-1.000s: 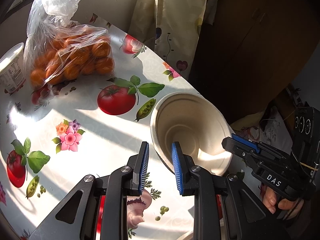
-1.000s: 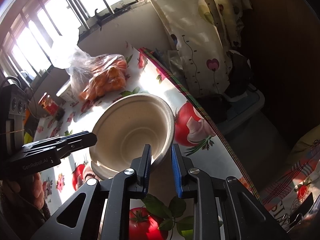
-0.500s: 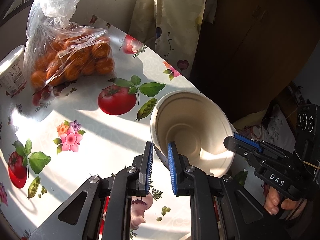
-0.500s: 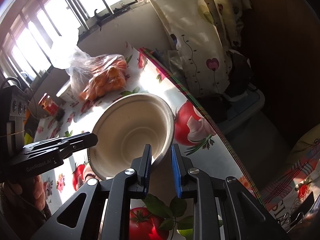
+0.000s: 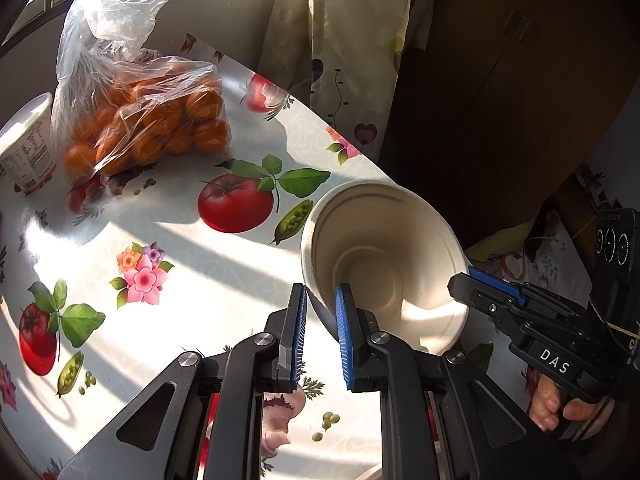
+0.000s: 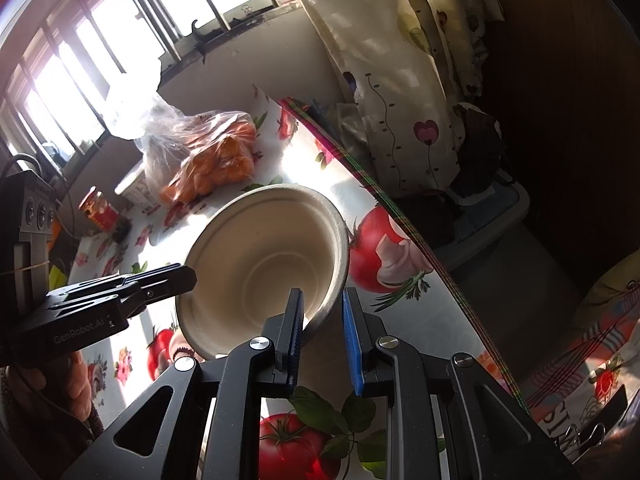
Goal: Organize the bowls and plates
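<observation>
A cream paper bowl (image 5: pixel 384 256) is held tilted over the fruit-print tablecloth (image 5: pixel 168 240), near the table's right edge. My left gripper (image 5: pixel 320 300) is shut on its near rim, with one blue pad inside the bowl and one outside. From the opposite side my right gripper (image 6: pixel 322 304) is shut on the rim in the same way. In the right wrist view the bowl (image 6: pixel 260 260) opens toward the camera and the left gripper (image 6: pixel 180 280) enters from the left. The right gripper (image 5: pixel 480 284) shows at the bowl's far rim in the left wrist view.
A clear bag of oranges (image 5: pixel 148 120) and a white tub (image 5: pixel 28 148) stand at the back of the table. A red jar (image 6: pixel 98 212) is near the window. A curtain (image 5: pixel 340 60) and dark cabinet (image 5: pixel 500 80) lie beyond the table edge (image 6: pixel 400 224).
My left gripper's jaws closed in from a wider gap onto the bowl's rim. The bowl tipped slightly. The right gripper kept its grip and place.
</observation>
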`<state>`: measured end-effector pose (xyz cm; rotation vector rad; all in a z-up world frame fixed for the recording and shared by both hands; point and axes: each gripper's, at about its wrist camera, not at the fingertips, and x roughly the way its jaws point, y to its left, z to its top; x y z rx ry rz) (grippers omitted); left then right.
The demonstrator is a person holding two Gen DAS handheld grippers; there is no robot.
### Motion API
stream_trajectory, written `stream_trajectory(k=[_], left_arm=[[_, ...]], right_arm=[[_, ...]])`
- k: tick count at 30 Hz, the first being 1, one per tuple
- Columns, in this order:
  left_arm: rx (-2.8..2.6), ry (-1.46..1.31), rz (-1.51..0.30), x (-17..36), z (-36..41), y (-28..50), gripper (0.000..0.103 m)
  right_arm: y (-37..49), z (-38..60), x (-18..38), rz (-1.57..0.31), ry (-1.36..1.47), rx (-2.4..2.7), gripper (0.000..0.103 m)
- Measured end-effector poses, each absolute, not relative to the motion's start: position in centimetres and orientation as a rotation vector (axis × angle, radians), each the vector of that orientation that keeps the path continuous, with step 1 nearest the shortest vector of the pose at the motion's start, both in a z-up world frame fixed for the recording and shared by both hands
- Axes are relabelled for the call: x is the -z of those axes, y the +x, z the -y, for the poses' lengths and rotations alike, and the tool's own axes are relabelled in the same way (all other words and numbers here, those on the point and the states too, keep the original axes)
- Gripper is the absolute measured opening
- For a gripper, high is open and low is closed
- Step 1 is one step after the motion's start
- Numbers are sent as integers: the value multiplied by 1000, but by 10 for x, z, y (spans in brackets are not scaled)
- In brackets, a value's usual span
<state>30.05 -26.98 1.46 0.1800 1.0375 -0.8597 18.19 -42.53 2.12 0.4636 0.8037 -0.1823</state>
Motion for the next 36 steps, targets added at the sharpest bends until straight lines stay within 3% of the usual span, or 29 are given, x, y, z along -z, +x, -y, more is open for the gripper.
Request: stream_trajectory(k=[36], left_arm=[[853,165,-960,-47,240,260,16]], right_arm=[[145,396,-52,-742,436,157,19]])
